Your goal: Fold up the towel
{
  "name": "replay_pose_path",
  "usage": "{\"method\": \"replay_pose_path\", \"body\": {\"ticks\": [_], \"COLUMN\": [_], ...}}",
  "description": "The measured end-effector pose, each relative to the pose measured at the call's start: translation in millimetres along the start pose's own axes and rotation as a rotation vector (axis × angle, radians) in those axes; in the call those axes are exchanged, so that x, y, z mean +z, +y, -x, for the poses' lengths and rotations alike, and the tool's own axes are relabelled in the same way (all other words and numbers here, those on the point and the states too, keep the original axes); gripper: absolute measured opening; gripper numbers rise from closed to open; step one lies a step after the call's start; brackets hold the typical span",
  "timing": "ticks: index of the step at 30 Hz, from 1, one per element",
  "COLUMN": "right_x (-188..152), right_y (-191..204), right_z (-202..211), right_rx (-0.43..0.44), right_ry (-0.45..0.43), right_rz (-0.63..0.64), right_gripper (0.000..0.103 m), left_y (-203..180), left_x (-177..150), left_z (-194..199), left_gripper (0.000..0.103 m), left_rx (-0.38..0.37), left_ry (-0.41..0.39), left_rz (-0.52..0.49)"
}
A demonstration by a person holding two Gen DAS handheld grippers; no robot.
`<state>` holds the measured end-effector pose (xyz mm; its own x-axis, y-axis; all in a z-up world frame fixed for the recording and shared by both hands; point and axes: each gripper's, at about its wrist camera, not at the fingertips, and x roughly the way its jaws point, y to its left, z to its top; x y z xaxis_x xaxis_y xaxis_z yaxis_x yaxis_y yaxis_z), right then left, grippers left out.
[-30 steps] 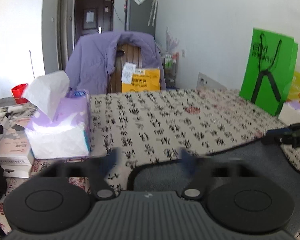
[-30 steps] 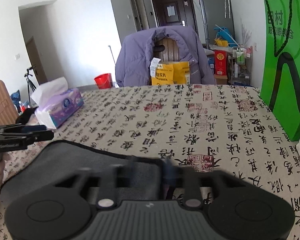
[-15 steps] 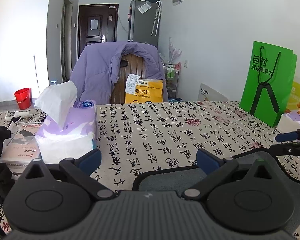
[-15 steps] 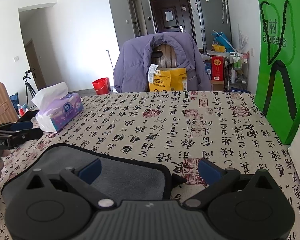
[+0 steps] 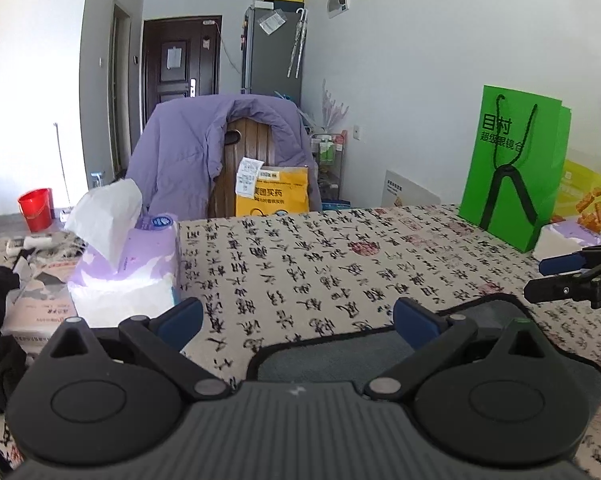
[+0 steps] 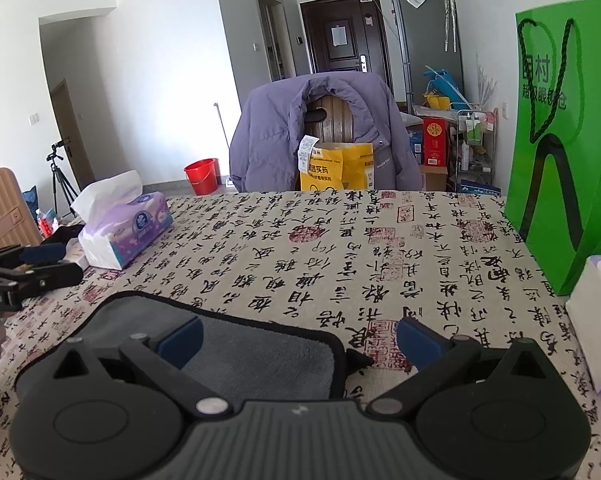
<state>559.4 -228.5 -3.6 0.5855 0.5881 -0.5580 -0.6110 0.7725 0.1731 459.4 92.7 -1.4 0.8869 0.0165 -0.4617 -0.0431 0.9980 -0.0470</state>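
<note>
Towel (image 6: 256, 354), grey with a black hem, lies flat on the counter (image 6: 340, 248) at its near edge, just under both my claws. Left claw (image 5: 298, 322) spread wide, nothing between its pads; its right pad (image 5: 414, 322) over the towel's near left part, the other pad over printed cloth. Right claw (image 6: 298, 340) also spread wide and bare; left pad (image 6: 180, 340) above the towel, right pad past its right corner. From each view the other claw shows at the frame edge, apart from the towel's far hem. Tissue box (image 6: 124, 230) left on the counter, green bag (image 6: 564, 152) upright at right. Chair with purple coat (image 6: 320, 128) beyond the far edge.
</note>
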Motion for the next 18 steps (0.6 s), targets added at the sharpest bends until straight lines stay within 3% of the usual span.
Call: {"method": "replay_pose_path", "body": {"ticks": [18], "right_x": [-26.8], "right_y": [15.5], "right_z": [66.2], "right_rx": [0.002], "right_ry": [-0.017], "right_rz": [-0.014], "right_gripper": [0.103], "left_y": [-19.4], "left_x": [-17.5], "left_z": [48.6], "left_gripper": [0.103], "left_rx": [-0.029], "left_ry": [0.011], "left_rz": [0.01]}}
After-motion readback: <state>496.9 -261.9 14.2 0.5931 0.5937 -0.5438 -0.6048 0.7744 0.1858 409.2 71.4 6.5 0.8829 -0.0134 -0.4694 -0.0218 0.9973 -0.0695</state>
